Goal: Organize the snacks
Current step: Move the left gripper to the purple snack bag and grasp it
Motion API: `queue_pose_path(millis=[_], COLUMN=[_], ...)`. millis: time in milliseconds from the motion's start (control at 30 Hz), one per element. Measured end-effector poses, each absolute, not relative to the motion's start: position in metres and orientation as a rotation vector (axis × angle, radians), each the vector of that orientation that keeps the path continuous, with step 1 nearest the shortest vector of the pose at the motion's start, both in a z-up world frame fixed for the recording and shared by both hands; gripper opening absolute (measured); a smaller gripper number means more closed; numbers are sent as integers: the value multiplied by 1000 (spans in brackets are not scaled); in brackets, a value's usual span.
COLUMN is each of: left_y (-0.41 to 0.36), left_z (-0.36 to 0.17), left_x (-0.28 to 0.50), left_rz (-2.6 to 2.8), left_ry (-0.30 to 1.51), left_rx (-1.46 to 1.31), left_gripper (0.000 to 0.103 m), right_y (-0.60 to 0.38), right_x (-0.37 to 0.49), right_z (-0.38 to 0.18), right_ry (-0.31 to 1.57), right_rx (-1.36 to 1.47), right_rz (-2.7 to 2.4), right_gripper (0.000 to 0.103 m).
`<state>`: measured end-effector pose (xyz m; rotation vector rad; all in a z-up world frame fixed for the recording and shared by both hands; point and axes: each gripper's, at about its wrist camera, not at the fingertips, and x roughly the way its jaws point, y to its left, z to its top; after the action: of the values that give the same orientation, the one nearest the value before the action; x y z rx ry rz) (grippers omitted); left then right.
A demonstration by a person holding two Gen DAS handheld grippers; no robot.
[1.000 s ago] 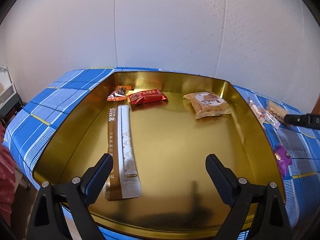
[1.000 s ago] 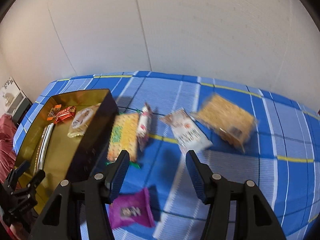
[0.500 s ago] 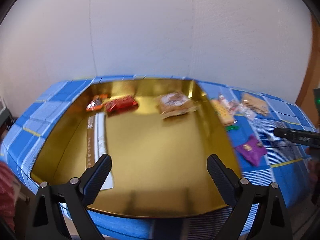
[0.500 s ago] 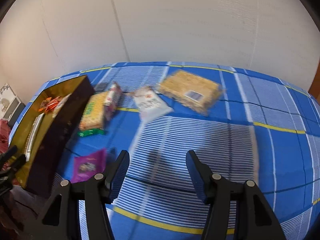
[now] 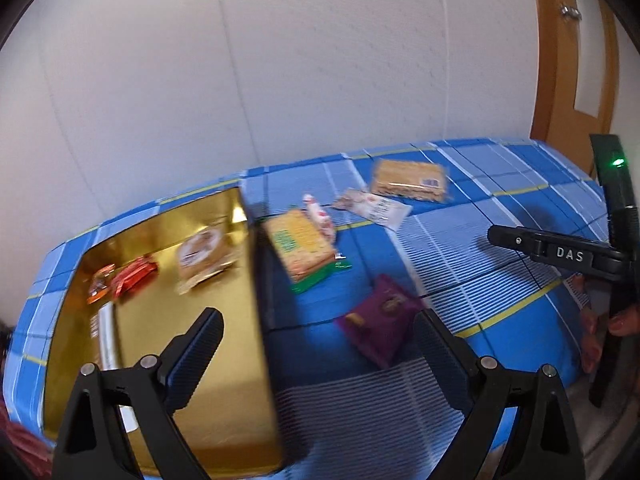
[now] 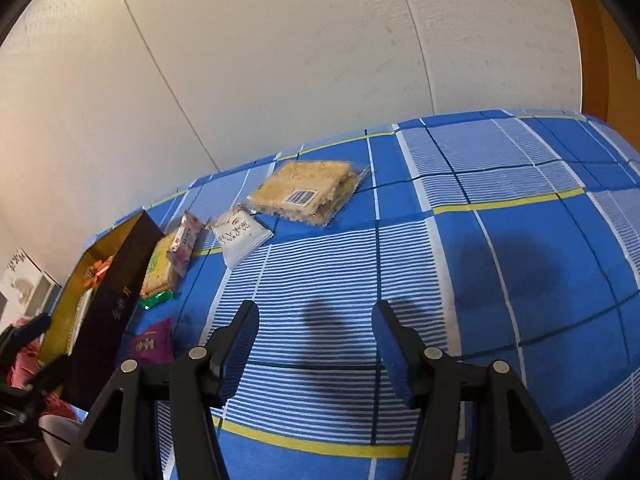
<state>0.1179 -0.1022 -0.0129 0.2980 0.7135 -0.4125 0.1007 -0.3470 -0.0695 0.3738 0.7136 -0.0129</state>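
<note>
A gold-lined box [image 5: 224, 420] sits at the left of the blue plaid table and holds a round biscuit pack [image 5: 202, 254], red and orange packets [image 5: 134, 278] and a long stick pack [image 5: 106, 340]. Loose snacks lie to its right: a purple packet [image 5: 378, 324], a green-edged cracker pack [image 5: 302, 250], a pink-white packet [image 5: 320, 216], a white packet [image 5: 374, 208] and a clear cracker pack [image 5: 410, 180]. My left gripper [image 5: 320, 344] is open and empty, over the box's right wall and the purple packet. My right gripper [image 6: 314, 340] is open and empty above bare cloth; it also shows in the left wrist view [image 5: 556, 254].
The box's dark outer wall [image 6: 110, 312] stands at the left in the right wrist view, with the purple packet [image 6: 152, 344] beside it. A white wall runs behind the table. A wooden door [image 5: 568, 64] stands at the far right. The table edge curves down at the right.
My left gripper has swung right, from over the box interior to its right wall and the loose snacks. My right gripper has moved right, away from the snacks, over bare cloth.
</note>
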Motion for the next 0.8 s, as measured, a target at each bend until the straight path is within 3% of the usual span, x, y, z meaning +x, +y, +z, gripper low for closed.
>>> queue_pose_path(millis=[367, 600, 800], left_y=[-145, -158, -159], left_z=[-47, -58, -61], left_x=[156, 150, 133], left_rz=[-447, -505, -542], left_ry=[855, 915, 917], left_rx=[346, 356, 339], left_gripper=[96, 75, 69], right_y=[-352, -353, -353], right_x=[97, 98, 99], right_z=[-71, -73, -74], right_ry=[703, 712, 713], right_rx=[413, 432, 437], right_rz=[-4, -7, -3], right_gripper=[60, 60, 60])
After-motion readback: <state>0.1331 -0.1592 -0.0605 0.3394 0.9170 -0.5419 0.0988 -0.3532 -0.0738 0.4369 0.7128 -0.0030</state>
